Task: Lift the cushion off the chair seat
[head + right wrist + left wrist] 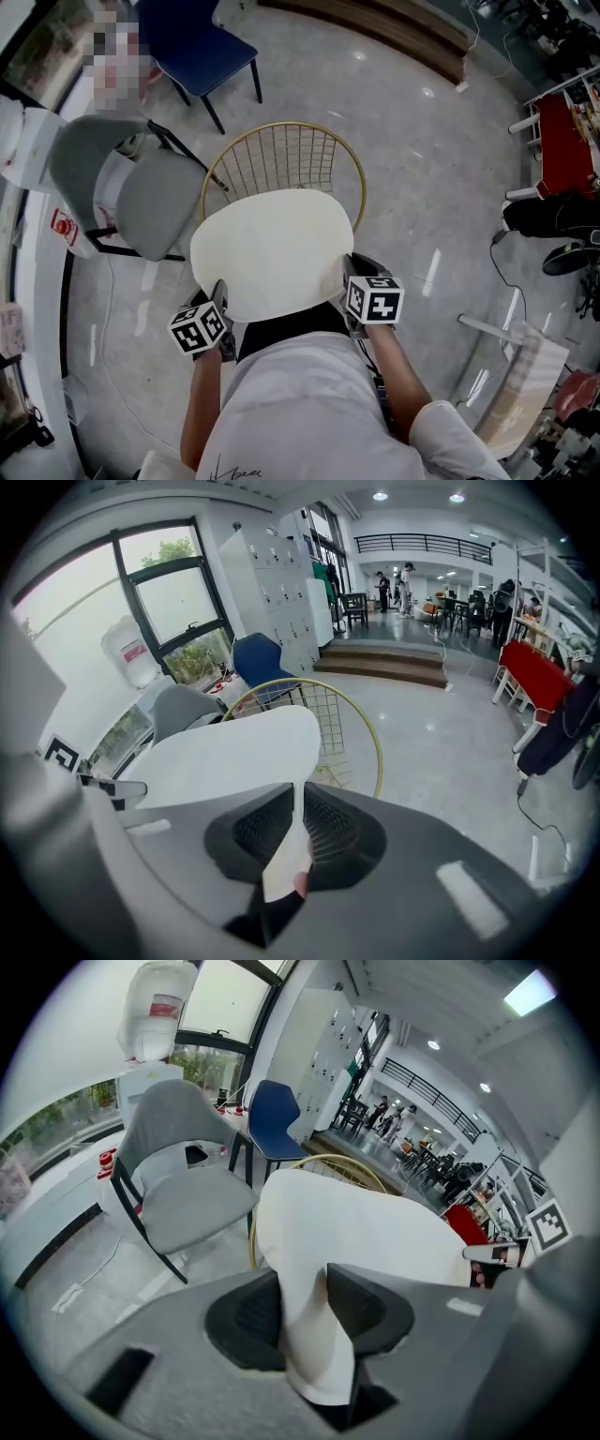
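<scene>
Left tool (305, 1312), right tool (298, 834): each pinched on cushion (272, 248) edge

This looks like a big open office or lab hall. White lockers (274, 588) stand upper centre, with a railed mezzanine (412, 544) above, tall windows (164, 583) at left and a polished grey floor (422, 178).

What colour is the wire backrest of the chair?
Gold. The wire backrest shows best in the head view.

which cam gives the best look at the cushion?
Head view: the whole cushion shows from above, over the wire chair, left gripper and right gripper at its near edge. Each gripper view shows only part of it, foreshortened, with its edge pinched between the jaws.
</scene>
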Motion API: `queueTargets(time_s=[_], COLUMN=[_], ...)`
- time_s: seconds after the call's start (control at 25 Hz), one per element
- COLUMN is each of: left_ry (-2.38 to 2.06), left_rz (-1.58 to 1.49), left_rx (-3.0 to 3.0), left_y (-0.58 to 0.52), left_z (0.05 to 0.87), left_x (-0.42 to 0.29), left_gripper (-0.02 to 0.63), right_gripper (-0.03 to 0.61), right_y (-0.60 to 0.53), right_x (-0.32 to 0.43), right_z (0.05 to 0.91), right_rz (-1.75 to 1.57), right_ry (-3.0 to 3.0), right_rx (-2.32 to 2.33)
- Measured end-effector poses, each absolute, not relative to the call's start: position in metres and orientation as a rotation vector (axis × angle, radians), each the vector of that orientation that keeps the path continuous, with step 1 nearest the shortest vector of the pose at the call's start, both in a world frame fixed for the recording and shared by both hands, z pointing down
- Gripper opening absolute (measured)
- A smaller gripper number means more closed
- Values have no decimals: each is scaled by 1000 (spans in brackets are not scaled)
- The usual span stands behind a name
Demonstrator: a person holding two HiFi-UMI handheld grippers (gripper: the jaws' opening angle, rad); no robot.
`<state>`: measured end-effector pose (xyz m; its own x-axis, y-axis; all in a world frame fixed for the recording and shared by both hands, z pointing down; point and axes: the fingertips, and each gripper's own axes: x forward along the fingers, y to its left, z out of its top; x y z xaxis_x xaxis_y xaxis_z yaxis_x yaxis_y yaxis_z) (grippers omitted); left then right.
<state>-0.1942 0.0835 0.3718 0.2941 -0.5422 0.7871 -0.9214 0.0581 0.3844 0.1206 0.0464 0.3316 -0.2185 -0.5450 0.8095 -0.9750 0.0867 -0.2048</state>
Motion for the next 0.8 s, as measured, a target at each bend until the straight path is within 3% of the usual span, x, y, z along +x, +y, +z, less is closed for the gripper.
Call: queueTargets(time_s=[0.8], left_ry=[-1364], left_rz=[337], left_rx=[1770], left_y=[70], left_z=[282], left_x=[-212], left_gripper=[104], right_gripper=[38], right_y=[33], right_x=[99], right_z=[250], right_rz=[924], right_ry=[-2003], right_rx=[1449])
